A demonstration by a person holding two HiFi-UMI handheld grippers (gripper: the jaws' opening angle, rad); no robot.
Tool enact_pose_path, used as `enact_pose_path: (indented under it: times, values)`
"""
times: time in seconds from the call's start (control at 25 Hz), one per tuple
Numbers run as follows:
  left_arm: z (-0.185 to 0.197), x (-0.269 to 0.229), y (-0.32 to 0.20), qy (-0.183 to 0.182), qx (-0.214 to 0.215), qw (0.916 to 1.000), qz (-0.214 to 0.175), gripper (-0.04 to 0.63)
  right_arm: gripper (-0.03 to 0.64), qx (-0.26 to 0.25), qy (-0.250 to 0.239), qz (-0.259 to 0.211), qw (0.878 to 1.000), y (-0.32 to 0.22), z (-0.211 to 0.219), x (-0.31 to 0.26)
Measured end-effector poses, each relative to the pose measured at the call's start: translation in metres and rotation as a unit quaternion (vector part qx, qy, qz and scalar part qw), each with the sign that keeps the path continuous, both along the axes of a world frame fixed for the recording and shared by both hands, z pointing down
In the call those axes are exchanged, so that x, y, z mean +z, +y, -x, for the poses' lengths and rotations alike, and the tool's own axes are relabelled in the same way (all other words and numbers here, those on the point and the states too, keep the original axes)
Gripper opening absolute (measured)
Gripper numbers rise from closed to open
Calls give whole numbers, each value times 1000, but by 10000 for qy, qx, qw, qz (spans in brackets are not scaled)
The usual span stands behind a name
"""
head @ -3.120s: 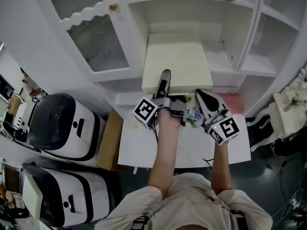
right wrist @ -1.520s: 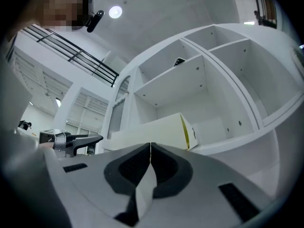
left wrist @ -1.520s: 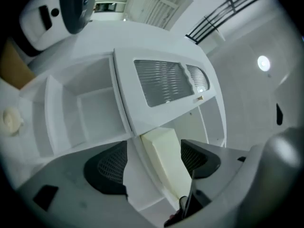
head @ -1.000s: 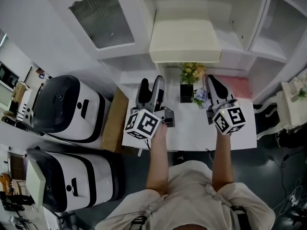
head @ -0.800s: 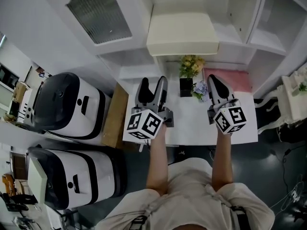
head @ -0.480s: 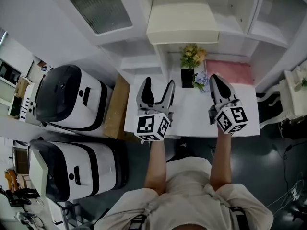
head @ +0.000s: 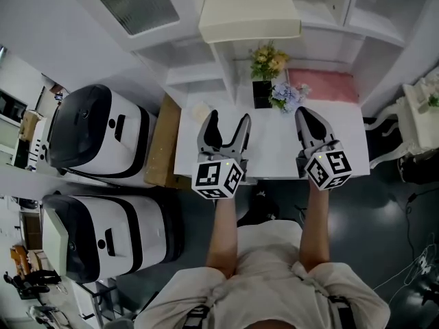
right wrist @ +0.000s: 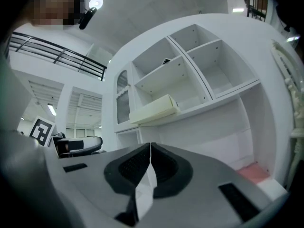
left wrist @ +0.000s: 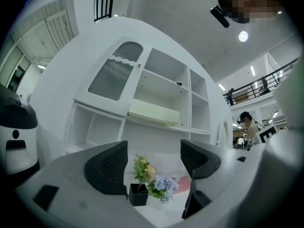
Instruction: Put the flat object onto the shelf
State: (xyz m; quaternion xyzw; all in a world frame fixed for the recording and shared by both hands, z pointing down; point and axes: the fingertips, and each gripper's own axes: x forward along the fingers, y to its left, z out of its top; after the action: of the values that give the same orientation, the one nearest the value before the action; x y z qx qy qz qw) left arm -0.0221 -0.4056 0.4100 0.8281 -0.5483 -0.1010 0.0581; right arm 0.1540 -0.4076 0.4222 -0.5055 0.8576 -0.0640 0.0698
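The flat object is a cream slab [head: 250,9] lying on the white cabinet's shelf [head: 322,29], with its front edge overhanging; it also shows in the left gripper view [left wrist: 154,112] and the right gripper view [right wrist: 153,109]. My left gripper [head: 224,125] hovers over the white table [head: 274,153], well short of the shelf. Its jaws stand wide open and empty [left wrist: 152,167]. My right gripper [head: 310,118] is over the table's right part, its jaws shut together on nothing [right wrist: 150,163].
A black pot of yellow and blue flowers [head: 264,81] stands at the table's back, between the grippers and the shelf. A pink mat [head: 322,88] lies at the back right. Two white-and-black machines [head: 96,142] and a brown box [head: 159,142] stand to the left.
Both grippers have drawn back from the shelf toward the person, leaving the cream slab on it. The left gripper's jaws have spread wider. The right stays shut.
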Motion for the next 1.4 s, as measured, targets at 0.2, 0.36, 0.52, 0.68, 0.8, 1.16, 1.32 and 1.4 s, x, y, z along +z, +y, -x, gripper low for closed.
enact_pose_path:
  times: [0.2,0.36,0.52,0.68,0.8,1.16,1.32,1.4]
  values:
    - [-5,7,17,75,41,9999,74,350,69,51,85,66,9999,19,-6,7]
    - [-4,11,29,-6,-63,9999,118,348,69,56,137,61,9999,33,-10,8]
    - [-5,11,43,-108,-135,9998,59,348,69,93,69,19,9999,46,-14,9]
    - [-1,11,52,-82,-137,9999,41,330,69,114,18,46,9999,57,-12,16]
    - [-1,16,55,25,-93,9999,98,313,69,146,-39,77,9999,65,-13,21]
    - [-12,25,62,-78,103,9997,191,285,69,388,-22,143,9991,88,-21,27]
    - [-13,22,74,-233,247,9993,154,285,69,545,-78,155,9984,101,-21,25]
    - [-9,21,83,-305,298,9990,148,282,69,592,-138,157,9980,110,-16,25]
